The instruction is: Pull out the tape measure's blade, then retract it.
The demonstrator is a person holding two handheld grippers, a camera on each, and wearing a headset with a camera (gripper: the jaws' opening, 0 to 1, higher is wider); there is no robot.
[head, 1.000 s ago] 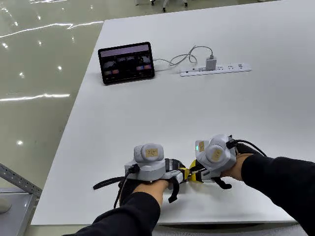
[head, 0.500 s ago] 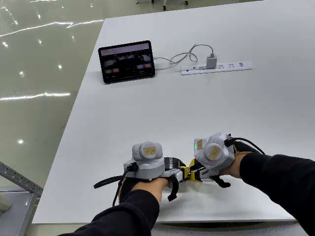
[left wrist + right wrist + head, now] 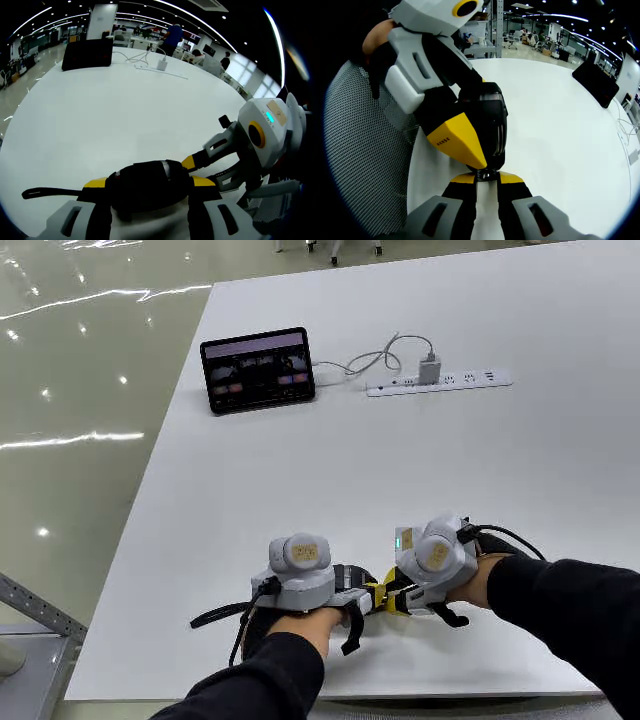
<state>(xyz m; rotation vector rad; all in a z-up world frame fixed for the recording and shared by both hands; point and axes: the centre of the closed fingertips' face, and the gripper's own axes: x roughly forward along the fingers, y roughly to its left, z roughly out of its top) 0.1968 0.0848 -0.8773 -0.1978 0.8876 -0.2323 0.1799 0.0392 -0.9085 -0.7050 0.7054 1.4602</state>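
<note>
Big white bench (image 3: 420, 470) here, and all the action is at its near edge, where the person holds the two grippers nose to nose. The left gripper (image 3: 149, 182) comes in from the left, the right gripper (image 3: 487, 179) from the right, and their tips almost meet. Far back on the bench a dark tablet (image 3: 258, 370) stands propped up with its screen lit. To its right lies a white power strip (image 3: 440, 383) with a white charger (image 3: 428, 370) plugged in and a cable (image 3: 365, 360) looping toward the tablet. Now the tape measure (image 3: 487, 120): black body, sitting between the two grippers close to the near edge of the bench. I can't tell whether it rests on the surface or hangs just over it. The left gripper's fingers (image 3: 95, 182), yellow-tipped, are clamped on the case, one pad on each flank. The right gripper's fingers (image 3: 512, 178) are squeezed close together right at the mouth of the case, pinching the small metal blade tip (image 3: 487, 174). Hardly any blade shows between the case and that pinch.
</note>
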